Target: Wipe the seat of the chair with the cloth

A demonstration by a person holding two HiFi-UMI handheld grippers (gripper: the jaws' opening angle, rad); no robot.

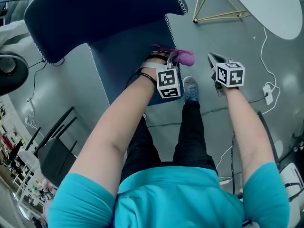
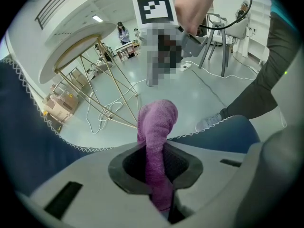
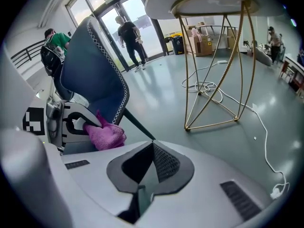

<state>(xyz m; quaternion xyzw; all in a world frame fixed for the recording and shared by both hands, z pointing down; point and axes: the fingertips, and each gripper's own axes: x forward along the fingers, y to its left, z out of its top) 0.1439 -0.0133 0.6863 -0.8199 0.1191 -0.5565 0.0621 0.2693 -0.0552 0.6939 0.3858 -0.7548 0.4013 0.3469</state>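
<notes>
The navy chair seat [image 1: 128, 61] with white edge stitching lies below me, its backrest [image 1: 95, 8] farther out. My left gripper [image 1: 173, 57] hovers at the seat's right front corner, shut on a purple cloth [image 1: 184, 56] that bulges past its tips. In the left gripper view the cloth [image 2: 156, 141] stands pinched between the jaws, over the seat edge [image 2: 223, 133]. My right gripper [image 1: 213, 60] hangs over the floor right of the chair, jaws shut with nothing in them. In the right gripper view the cloth [image 3: 105, 135] and chair [image 3: 95, 80] show to the left.
A round white table [image 1: 280, 4] on gold wire legs [image 1: 213, 8] stands at the right, with cables [image 1: 268, 75] across the grey floor. A black chair [image 1: 54, 148] is at the lower left. My shoe [image 1: 191, 87] is beside the seat. People [image 3: 128, 32] stand far off.
</notes>
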